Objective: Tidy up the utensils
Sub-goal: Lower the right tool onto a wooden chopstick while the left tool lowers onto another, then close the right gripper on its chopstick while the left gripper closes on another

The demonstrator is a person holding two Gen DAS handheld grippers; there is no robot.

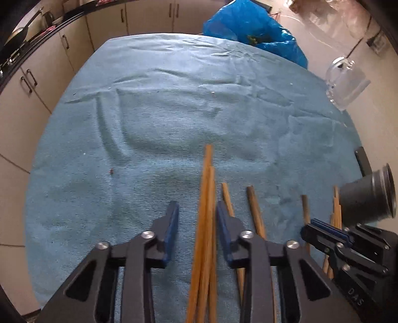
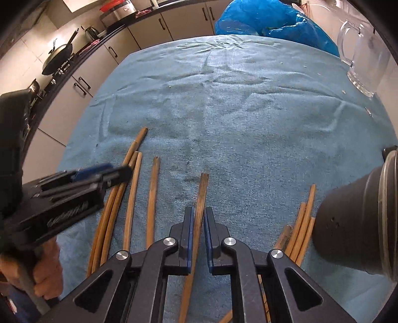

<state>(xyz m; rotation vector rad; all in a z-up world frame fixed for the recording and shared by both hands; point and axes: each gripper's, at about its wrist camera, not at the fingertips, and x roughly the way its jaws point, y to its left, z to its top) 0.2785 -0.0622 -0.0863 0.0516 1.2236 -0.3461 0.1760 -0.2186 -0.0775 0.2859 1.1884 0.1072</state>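
Note:
Several wooden chopsticks lie on a blue towel (image 1: 174, 111). My left gripper (image 1: 197, 218) is open, its fingers on either side of a small bundle of chopsticks (image 1: 207, 198); more chopsticks (image 1: 255, 211) lie to its right. My right gripper (image 2: 198, 218) is nearly closed around a single dark chopstick (image 2: 201, 196); a small gap shows on each side of it. A dark grey cup (image 2: 358, 223) lies on its side at the right, with chopsticks (image 2: 302, 223) beside its base. The right gripper also shows in the left wrist view (image 1: 323, 229), and the left gripper in the right wrist view (image 2: 99, 174).
A clear glass mug (image 2: 363, 52) stands at the towel's far right edge. A blue plastic bag (image 2: 268, 22) sits behind the towel. Kitchen cabinets (image 2: 82, 84) and a counter with a wok (image 2: 56, 59) run along the left.

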